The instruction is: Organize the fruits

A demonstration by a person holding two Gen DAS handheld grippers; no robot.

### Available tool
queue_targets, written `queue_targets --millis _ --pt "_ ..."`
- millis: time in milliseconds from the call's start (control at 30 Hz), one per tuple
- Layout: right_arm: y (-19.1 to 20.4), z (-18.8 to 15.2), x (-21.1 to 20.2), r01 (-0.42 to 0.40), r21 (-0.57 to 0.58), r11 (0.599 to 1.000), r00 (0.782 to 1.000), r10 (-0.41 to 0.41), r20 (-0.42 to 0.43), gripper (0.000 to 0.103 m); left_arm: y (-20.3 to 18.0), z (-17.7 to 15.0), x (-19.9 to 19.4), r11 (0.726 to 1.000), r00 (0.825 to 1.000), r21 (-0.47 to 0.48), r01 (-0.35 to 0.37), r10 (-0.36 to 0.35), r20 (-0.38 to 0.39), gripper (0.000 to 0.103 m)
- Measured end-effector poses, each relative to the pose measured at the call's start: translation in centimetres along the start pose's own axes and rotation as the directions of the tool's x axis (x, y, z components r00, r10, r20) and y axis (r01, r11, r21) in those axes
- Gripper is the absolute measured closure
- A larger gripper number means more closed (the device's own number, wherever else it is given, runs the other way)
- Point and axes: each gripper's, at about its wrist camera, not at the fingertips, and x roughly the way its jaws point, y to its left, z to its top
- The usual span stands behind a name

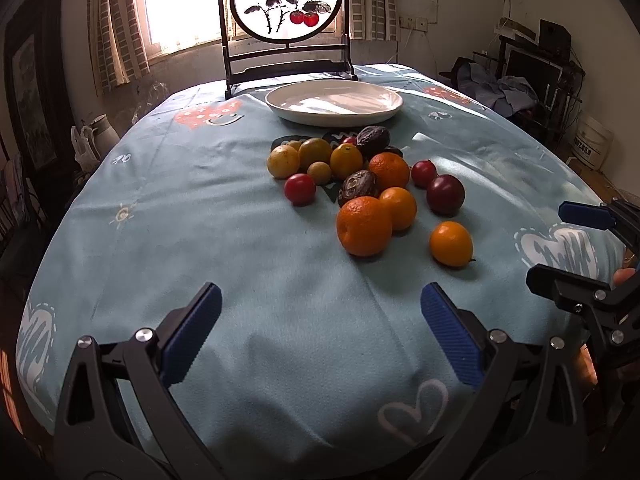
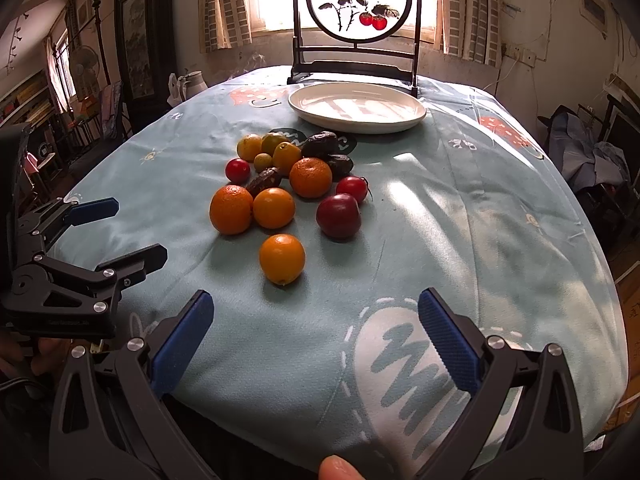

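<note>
A loose pile of fruit [image 1: 362, 184] lies mid-table: oranges, yellow citrus, red tomatoes, a dark red plum [image 1: 445, 194] and wrinkled dark passion fruits. One small orange [image 1: 451, 243] lies apart at the front, also in the right wrist view [image 2: 282, 258]. An empty white plate [image 1: 333, 102] stands behind the pile, seen too in the right wrist view [image 2: 357, 107]. My left gripper [image 1: 320, 312] is open and empty above the cloth near the table's front. My right gripper [image 2: 316, 320] is open and empty, to the right of the left one.
A blue tablecloth [image 1: 200, 220] with heart prints covers the round table. A dark wooden stand with a round painted screen [image 1: 286, 4] stands behind the plate. A white jug [image 2: 194, 82] sits off the table at far left. Furniture and clutter line the room's right side.
</note>
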Motion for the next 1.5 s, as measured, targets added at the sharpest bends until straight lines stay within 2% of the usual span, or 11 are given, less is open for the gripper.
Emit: queue_targets --millis 233,433,500,567,833,933,1133,1233,1333,1400,1500 --pt "0.0 -0.1 0.5 -0.007 0.003 1.0 1.0 0.007 -0.007 0.001 0.2 -0.1 0.5 1.0 1.0 -0.006 0.002 -0.002 -0.016 0.002" --pt "1.0 -0.2 1.2 -0.065 -0.028 0.998 0.998 0.065 0.014 0.001 1.8 -0.2 1.2 0.999 1.0 -0.037 -0.003 0.002 -0.027 0.002" --pt "1.5 -0.1 1.8 -0.079 -0.045 0.996 0.997 0.08 0.018 0.007 2.6 -0.4 1.6 0.999 0.999 -0.052 -0.004 0.002 -0.035 0.002" --pt "1.7 0.0 2.6 -0.104 -0.045 0.994 0.994 0.105 0.016 0.024 3.2 -0.5 1.9 0.998 0.999 -0.064 -0.005 0.002 -0.039 0.002" --pt "0.8 1.2 6.7 -0.14 0.018 0.99 0.989 0.141 -0.036 0.042 3.7 0.1 2.7 0.996 0.996 -0.046 0.082 -0.084 -0.024 0.002" --pt "0.7 1.3 7.6 -0.128 0.016 0.992 0.99 0.129 -0.052 0.064 3.0 1.1 3.3 0.991 0.991 0.009 0.132 -0.132 -0.024 0.002" --pt "-0.3 1.2 6.6 -0.163 0.031 0.986 0.986 0.164 -0.019 0.067 1.0 3.6 4.8 0.944 0.956 0.147 0.294 -0.29 -0.049 0.005" --pt "-0.9 1.0 6.5 -0.176 0.043 0.983 0.984 0.177 -0.021 0.067 0.2 4.5 6.1 0.922 0.943 0.195 0.334 -0.325 -0.076 0.018" --pt "-1.4 1.0 6.6 -0.177 0.055 0.983 0.984 0.178 -0.024 0.067 0.0 5.0 7.8 0.912 0.929 0.191 0.364 -0.342 -0.142 0.043" --pt "-1.8 1.1 6.7 -0.181 0.06 0.982 0.983 0.183 -0.025 0.067 0.2 5.1 8.9 0.91 0.92 0.168 0.379 -0.351 -0.174 0.045" --pt "-2.2 1.2 6.7 -0.193 0.064 0.979 0.98 0.195 -0.03 0.067 0.6 5.3 9.7 0.889 0.887 0.126 0.44 -0.409 -0.215 0.045"
